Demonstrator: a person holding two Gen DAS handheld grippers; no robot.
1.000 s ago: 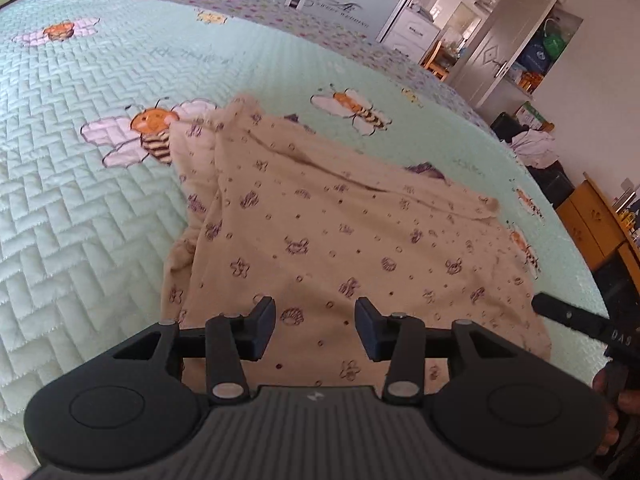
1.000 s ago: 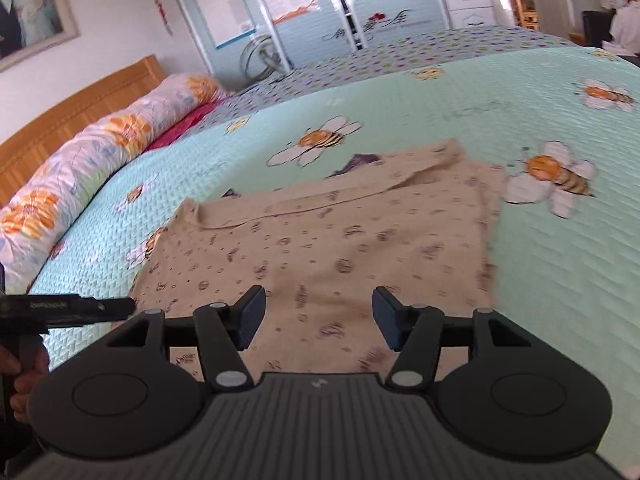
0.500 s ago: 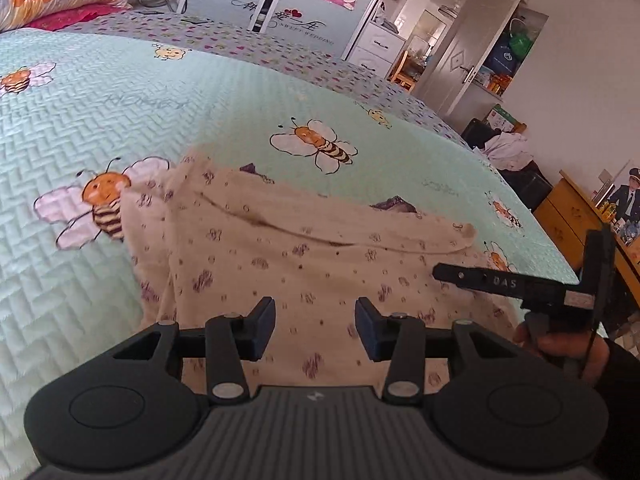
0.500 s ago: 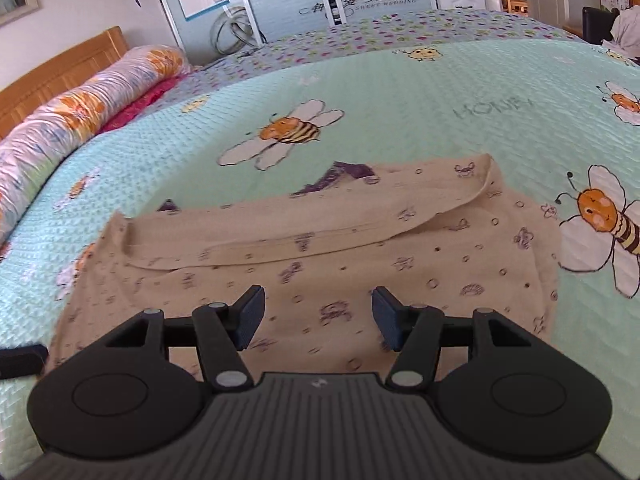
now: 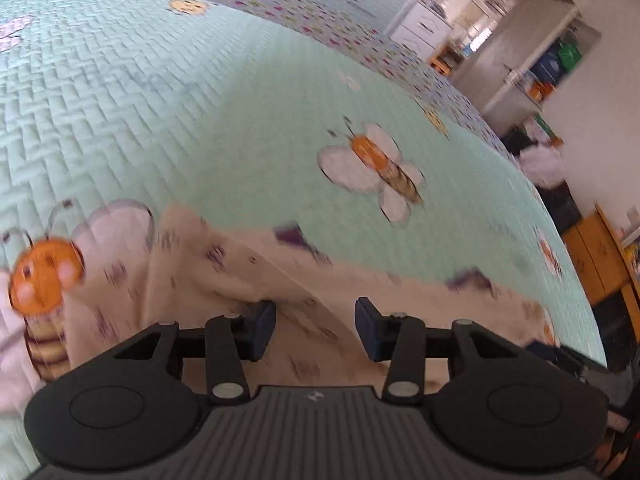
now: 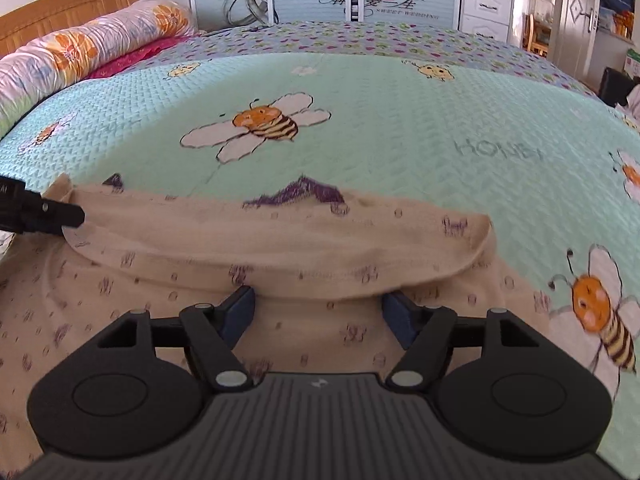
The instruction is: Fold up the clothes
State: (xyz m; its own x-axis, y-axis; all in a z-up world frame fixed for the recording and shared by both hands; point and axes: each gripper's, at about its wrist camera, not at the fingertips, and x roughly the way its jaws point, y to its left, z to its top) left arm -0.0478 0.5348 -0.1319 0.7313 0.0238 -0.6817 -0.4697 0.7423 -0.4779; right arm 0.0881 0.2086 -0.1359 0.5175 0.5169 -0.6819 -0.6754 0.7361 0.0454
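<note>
Both views nearer garment (image 6: 160, 280) fold; right tool (image 6: 318, 312) just widened, empty; left tool (image 5: 315, 328) half-open, empty; only right view sharp.

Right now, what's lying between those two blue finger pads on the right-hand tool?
Only the beige printed garment, seen in the right wrist view: the right gripper stands open over it, jaws just widened, pads not pressing on the cloth.
</note>
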